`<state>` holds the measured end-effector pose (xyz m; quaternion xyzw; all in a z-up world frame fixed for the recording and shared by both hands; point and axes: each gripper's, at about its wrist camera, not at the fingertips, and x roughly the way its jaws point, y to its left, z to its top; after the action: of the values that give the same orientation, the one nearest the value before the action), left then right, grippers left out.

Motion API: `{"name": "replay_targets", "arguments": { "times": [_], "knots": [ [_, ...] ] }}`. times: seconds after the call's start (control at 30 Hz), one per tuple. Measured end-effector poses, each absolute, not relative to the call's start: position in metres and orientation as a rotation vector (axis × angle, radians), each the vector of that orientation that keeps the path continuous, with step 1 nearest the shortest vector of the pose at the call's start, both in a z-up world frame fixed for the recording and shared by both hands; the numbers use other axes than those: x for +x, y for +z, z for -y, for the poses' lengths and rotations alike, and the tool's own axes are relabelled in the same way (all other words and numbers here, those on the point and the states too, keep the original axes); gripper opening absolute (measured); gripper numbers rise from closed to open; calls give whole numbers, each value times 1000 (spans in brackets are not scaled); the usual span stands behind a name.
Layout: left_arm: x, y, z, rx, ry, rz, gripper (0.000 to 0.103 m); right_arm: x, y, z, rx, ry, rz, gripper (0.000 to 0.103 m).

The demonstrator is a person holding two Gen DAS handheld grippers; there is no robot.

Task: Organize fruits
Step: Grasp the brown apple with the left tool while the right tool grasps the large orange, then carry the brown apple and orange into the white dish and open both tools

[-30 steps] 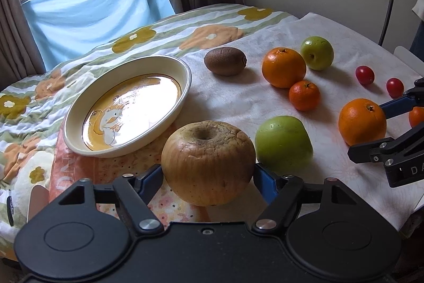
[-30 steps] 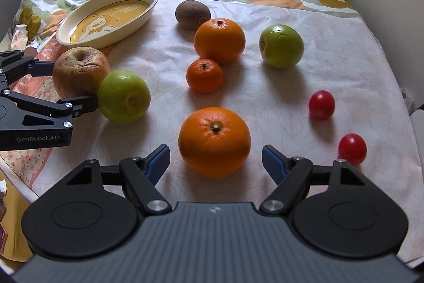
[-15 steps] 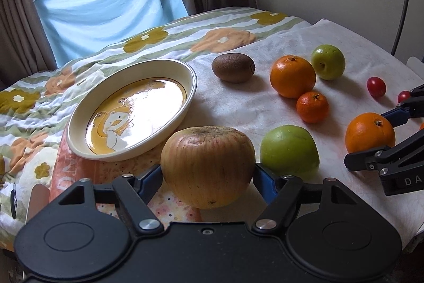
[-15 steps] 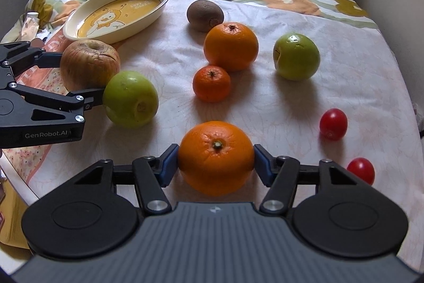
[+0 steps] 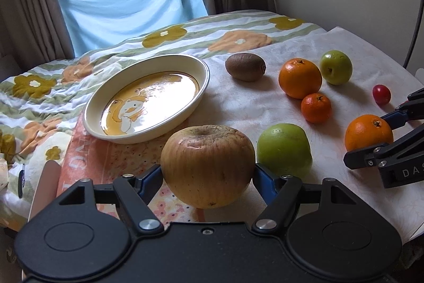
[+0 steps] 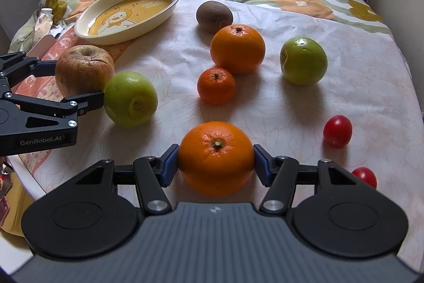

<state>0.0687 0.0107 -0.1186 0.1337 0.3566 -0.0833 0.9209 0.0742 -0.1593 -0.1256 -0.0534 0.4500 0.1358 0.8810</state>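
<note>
Showing three apples (image 6: pixel 84 69), two oranges (image 6: pixel 216 157), one mandarin (image 6: pixel 216 85).

Both grippers are basically the same build: the left gripper (image 5: pixel 208 174) and right gripper (image 6: pixel 216 163) have matte black bodies with two big round discs up front, black linkage arms pinned with shiny silver screws, and blue pads on the jaws. White "GenRobot.AI" lettering runs along the left one's side, and the right one's top is ribbed grey.

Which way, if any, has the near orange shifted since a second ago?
No. The orange keeps its place in front of the mandarin; only the right claw has just closed onto its sides.
</note>
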Motion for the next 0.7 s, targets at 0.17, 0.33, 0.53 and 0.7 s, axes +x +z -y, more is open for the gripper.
{"name": "replay_targets", "arguments": {
  "times": [0.17,0.33,0.53,0.7],
  "knots": [
    [63,-117,-10,257,-132,-729,77,75,-125,162,-122,309,-935,73],
    [57,-112,-10,235,-100,-722,77,76,-119,163,-135,333,-927,73],
    [53,-104,-10,215,-72,-713,77,79,-111,164,-139,359,-914,73],
    [51,-86,-6,214,-50,-685,77,83,-95,166,-124,387,-888,73]
  ]
}}
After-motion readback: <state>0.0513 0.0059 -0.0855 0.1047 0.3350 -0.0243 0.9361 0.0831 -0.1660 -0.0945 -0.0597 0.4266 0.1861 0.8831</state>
